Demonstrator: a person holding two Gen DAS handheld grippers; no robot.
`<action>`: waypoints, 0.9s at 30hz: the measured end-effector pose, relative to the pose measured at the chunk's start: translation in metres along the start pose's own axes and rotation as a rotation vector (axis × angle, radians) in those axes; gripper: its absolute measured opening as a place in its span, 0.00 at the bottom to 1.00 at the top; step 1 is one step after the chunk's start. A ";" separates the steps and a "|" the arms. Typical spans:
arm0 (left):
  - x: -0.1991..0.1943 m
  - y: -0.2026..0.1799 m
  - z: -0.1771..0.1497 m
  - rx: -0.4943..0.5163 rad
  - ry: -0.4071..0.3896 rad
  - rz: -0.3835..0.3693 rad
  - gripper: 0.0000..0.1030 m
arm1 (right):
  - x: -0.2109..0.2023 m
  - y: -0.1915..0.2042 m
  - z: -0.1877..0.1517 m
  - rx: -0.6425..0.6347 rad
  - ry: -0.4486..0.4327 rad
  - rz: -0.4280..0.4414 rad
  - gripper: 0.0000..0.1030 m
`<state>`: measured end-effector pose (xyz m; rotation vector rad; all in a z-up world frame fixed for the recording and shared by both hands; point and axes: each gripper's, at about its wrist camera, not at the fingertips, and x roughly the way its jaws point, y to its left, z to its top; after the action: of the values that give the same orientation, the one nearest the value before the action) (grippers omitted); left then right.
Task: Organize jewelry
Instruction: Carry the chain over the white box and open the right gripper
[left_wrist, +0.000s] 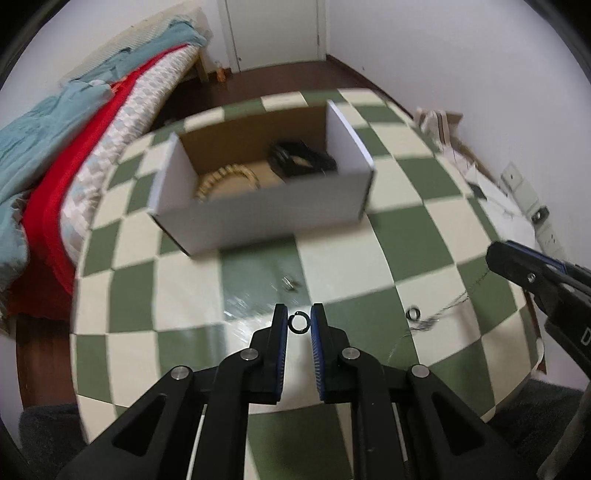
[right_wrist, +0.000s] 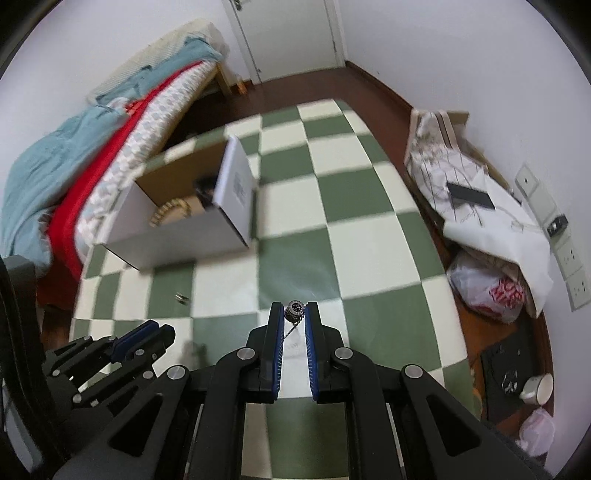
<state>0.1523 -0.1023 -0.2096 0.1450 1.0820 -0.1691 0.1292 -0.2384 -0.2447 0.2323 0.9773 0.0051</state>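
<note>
In the left wrist view my left gripper (left_wrist: 299, 322) is shut on a small black ring (left_wrist: 299, 323), held above the checkered tablecloth (left_wrist: 369, 266). The open white cardboard box (left_wrist: 258, 206) stands beyond it, with a gold beaded bracelet (left_wrist: 225, 179) and a black item (left_wrist: 301, 158) inside. A small silver piece (left_wrist: 290, 283) lies on the cloth in front of the box, and another ring (left_wrist: 413, 314) lies to the right beside a thin chain (left_wrist: 439, 314). In the right wrist view my right gripper (right_wrist: 294, 309) is shut on a dark metal bead (right_wrist: 294, 310) with a chain hanging from it.
A bed with red and teal bedding (left_wrist: 74, 140) lies left of the table. Right of the table are bags, a phone (right_wrist: 471, 195) on white cloth, wall sockets (right_wrist: 572, 258) and a bowl (right_wrist: 537, 387) on the floor. The box (right_wrist: 184, 229) stands at the table's left side.
</note>
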 end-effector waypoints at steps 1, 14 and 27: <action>-0.005 0.003 0.003 -0.007 -0.009 0.002 0.10 | -0.006 0.004 0.004 -0.007 -0.012 0.009 0.11; -0.058 0.054 0.067 -0.091 -0.143 0.029 0.10 | -0.059 0.065 0.075 -0.076 -0.145 0.105 0.11; -0.028 0.099 0.123 -0.155 -0.083 -0.013 0.10 | -0.037 0.106 0.141 -0.109 -0.125 0.168 0.11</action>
<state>0.2663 -0.0280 -0.1248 -0.0087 1.0090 -0.1019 0.2348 -0.1662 -0.1181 0.2110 0.8286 0.1948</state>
